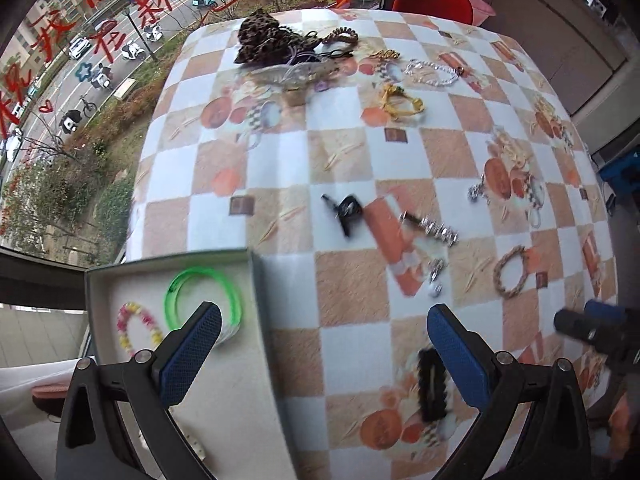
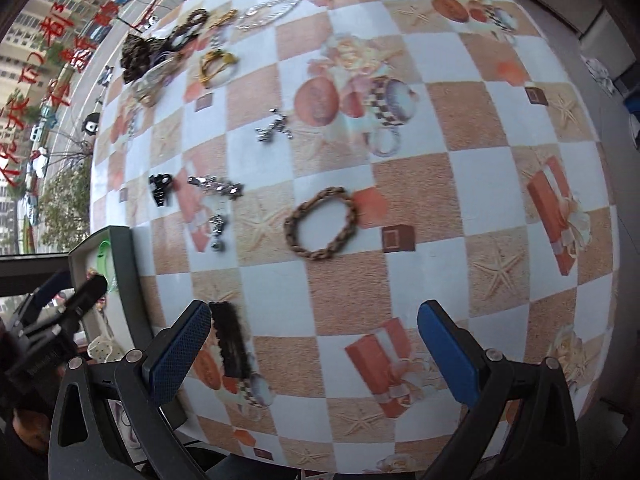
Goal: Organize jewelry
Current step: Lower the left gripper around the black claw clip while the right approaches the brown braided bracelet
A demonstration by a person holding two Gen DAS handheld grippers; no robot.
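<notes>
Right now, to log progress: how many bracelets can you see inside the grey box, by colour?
Green bangle: 1
Pink-and-yellow beaded bracelet: 1
Total: 2 showing in the grey box; its near end is partly hidden.

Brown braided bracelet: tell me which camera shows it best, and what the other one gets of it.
The right wrist view. There the brown braided bracelet lies near the middle of the picture, large, its whole loop and plaited strands clear on the checked tablecloth. The left wrist view shows it small, near the right edge, smeared by blur, though the loop is still whole.
</notes>
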